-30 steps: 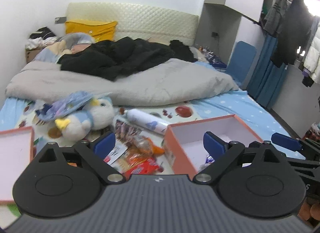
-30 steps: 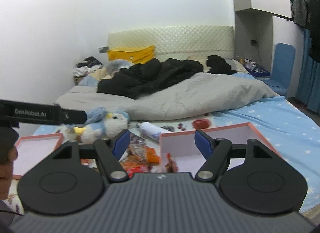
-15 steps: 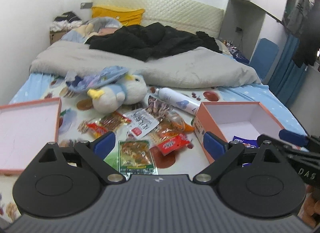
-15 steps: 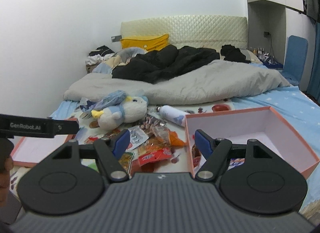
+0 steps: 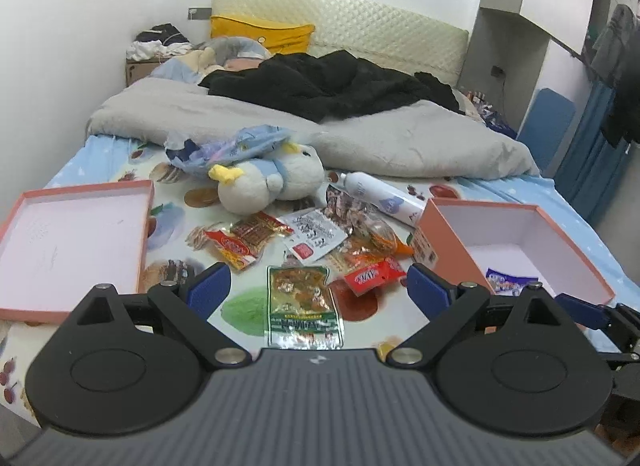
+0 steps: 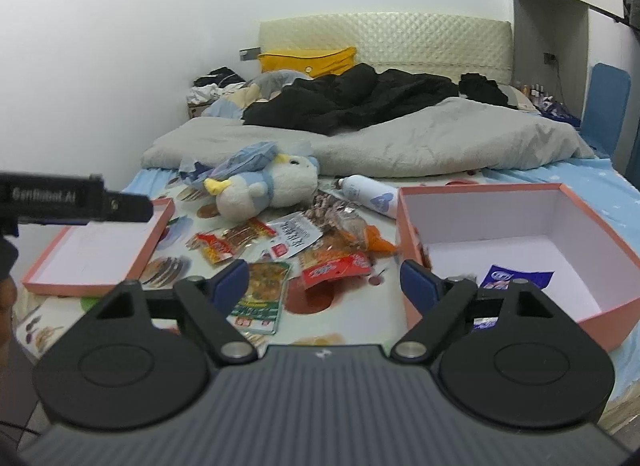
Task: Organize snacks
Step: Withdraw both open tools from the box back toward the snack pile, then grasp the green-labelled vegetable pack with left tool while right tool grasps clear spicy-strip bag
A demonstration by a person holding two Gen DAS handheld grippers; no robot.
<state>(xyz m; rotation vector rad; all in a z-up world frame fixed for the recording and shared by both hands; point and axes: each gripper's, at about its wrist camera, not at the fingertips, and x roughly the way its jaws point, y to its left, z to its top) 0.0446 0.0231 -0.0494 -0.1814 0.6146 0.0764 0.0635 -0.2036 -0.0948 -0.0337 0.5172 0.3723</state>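
Observation:
Several snack packets lie on the bed between two pink boxes: a green packet [image 5: 303, 306] nearest me, a red packet [image 5: 374, 274], an orange-red packet [image 5: 244, 240] and a white sachet [image 5: 316, 236]. The deep pink box [image 5: 444, 242] on the right holds a blue-white packet [image 5: 510, 278]. My left gripper [image 5: 318, 290] is open and empty above the green packet. My right gripper [image 6: 324, 280] is open and empty over the red packet [image 6: 336, 268], left of the deep box [image 6: 412, 225] with its blue packet [image 6: 516, 278]. The green packet [image 6: 262, 292] lies by its left finger.
A shallow pink lid [image 5: 76, 238] lies at the left. A plush penguin [image 5: 272, 181] and a white bottle [image 5: 380, 197] lie behind the snacks. A grey duvet [image 5: 400, 137] and black clothes [image 5: 328, 85] cover the far bed. The left gripper's body [image 6: 72, 201] crosses the right view.
Both grippers have risen and tilted down, so more of the snack pile and the inside of the deep box shows. Both jaws stay open.

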